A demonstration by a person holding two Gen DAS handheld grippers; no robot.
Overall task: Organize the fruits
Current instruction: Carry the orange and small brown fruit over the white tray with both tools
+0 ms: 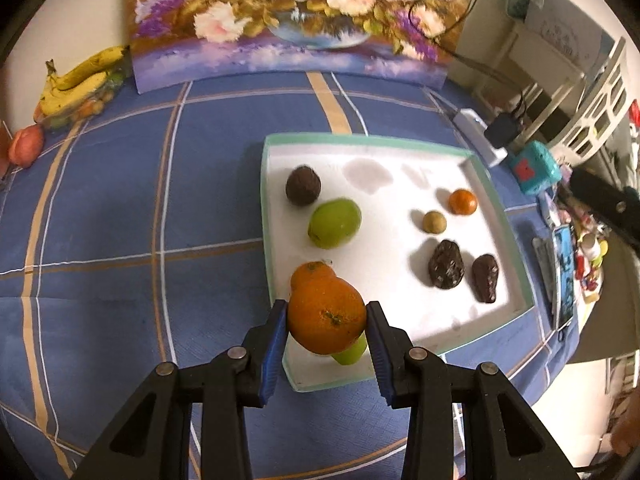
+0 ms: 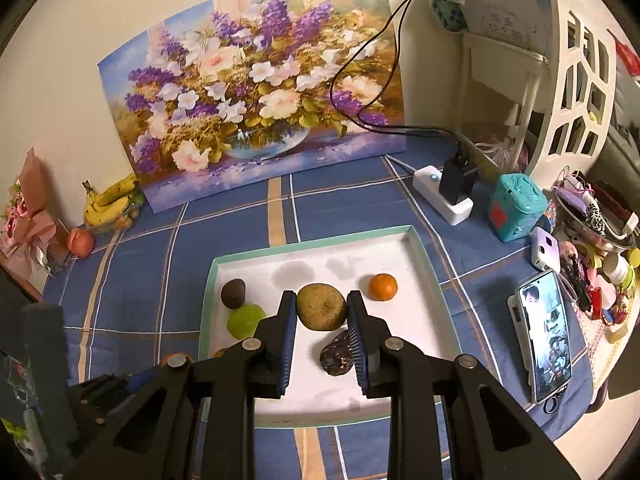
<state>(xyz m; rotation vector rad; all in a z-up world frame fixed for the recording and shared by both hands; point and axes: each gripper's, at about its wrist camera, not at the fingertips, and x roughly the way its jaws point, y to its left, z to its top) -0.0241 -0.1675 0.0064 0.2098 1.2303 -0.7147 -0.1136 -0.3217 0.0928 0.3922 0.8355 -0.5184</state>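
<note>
My left gripper [image 1: 327, 308] is shut on a large orange [image 1: 326, 318] above the near left corner of the white, teal-rimmed tray [image 1: 276, 140]. Right behind it lies a second orange [image 1: 310, 276], and a green fruit [image 1: 352, 354] peeks out below. On the tray rest a dark brown round fruit [image 1: 303, 190], a green fruit [image 1: 334, 223], a small orange [image 1: 463, 201], a small tan fruit [image 1: 434, 222] and two dark wrinkled fruits [image 1: 446, 264]. My right gripper [image 2: 321, 296] is shut on a brownish-tan round fruit [image 2: 321, 306], held over the tray [image 2: 424, 256].
A flower painting [image 2: 256, 92] leans on the wall behind the blue checked cloth [image 1: 120, 208]. Bananas [image 1: 80, 80] and a reddish fruit [image 1: 26, 146] lie far left. A power strip [image 2: 440, 196], a teal box [image 2: 516, 206], a phone [image 2: 546, 336] and clutter crowd the right edge.
</note>
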